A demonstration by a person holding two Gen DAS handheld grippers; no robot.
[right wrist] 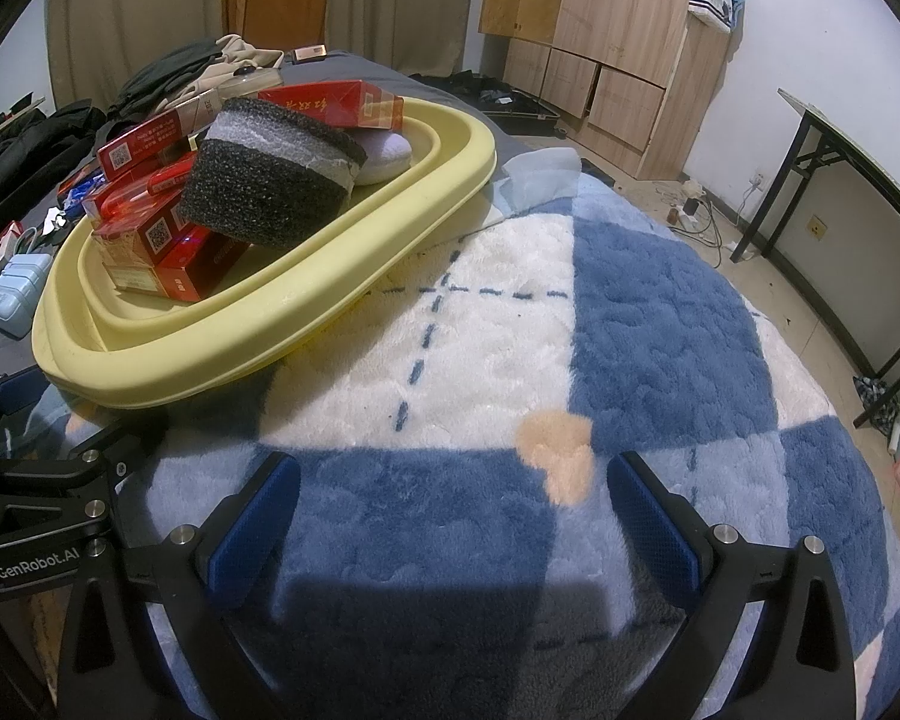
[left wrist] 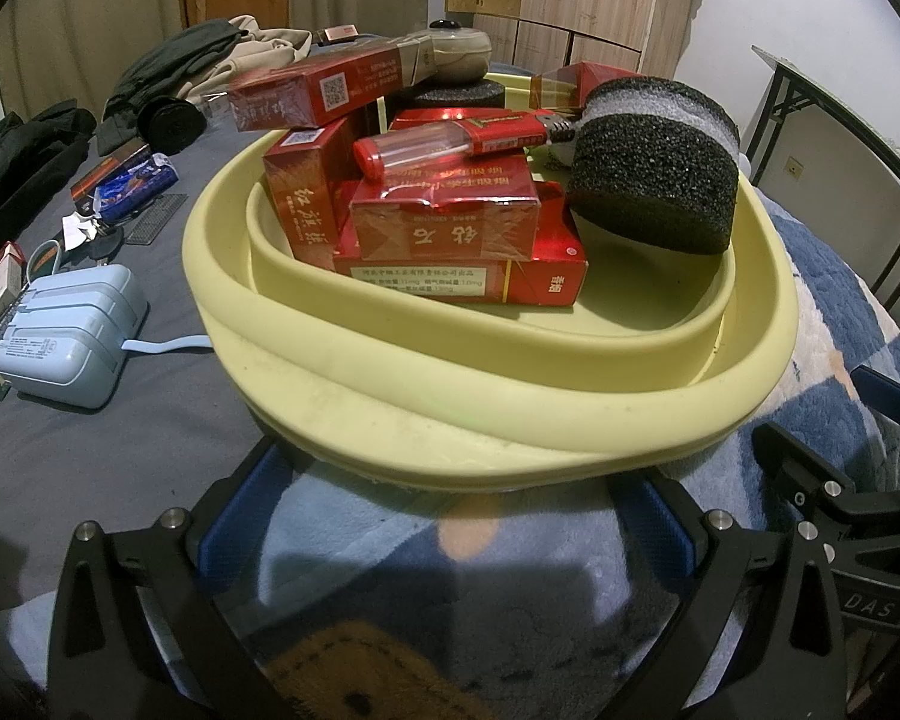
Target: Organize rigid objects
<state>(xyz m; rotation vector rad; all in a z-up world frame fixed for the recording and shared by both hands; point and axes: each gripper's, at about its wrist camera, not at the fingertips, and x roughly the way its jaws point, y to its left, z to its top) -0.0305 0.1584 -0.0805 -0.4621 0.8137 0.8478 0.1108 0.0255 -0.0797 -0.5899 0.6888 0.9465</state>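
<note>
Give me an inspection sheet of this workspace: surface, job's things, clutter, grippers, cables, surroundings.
Surface: bed with a blue and white plush blanket over a grey sheet.
Job's things: yellow basin holding stacked red boxes, a red lighter on top, and a black foam block.
Clutter: light blue charger, keys, dark clothes on the sheet.
Grippers: left gripper open, fingers at the basin's near rim; right gripper open over bare blanket.
Cables: charger's light blue cord; power strip wires on the floor.
Surroundings: wooden wardrobe, folding table.
</note>
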